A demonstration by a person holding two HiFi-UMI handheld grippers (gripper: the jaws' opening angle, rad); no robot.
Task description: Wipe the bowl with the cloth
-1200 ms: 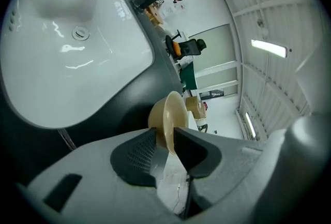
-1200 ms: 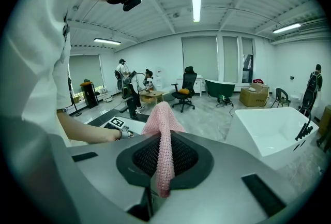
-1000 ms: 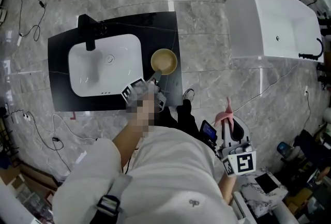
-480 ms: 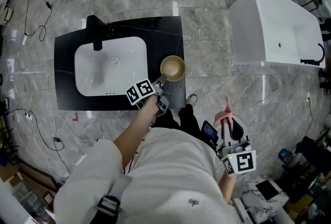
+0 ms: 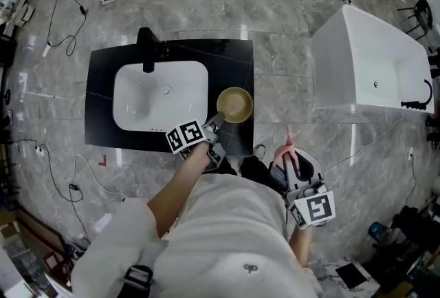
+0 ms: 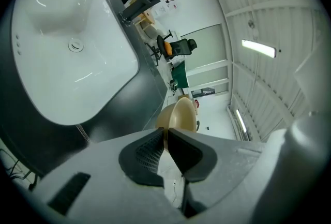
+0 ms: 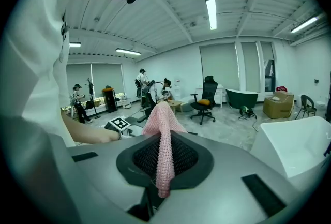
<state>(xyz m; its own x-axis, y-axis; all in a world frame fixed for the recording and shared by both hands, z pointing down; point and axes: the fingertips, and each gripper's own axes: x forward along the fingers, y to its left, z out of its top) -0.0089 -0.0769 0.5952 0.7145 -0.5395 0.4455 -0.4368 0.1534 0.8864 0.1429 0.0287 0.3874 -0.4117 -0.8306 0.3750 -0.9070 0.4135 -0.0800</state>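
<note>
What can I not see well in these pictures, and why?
- Inside of the bowl: too small in the head view to show stains; the left gripper view shows only its outer wall beyond the left gripper, shut on its rim.
- Whether the bowl rests on the countertop: cannot tell from above.
- Lower end of the cloth: hidden by the right gripper in its own view.

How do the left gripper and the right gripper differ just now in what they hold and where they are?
The left gripper is shut on the rim of the tan bowl, while the right gripper is shut on the pink cloth. The left gripper reaches out over the black counter; the right gripper is held back over the floor, apart from the bowl. What they share: both are closed on something, and neither is empty.
</note>
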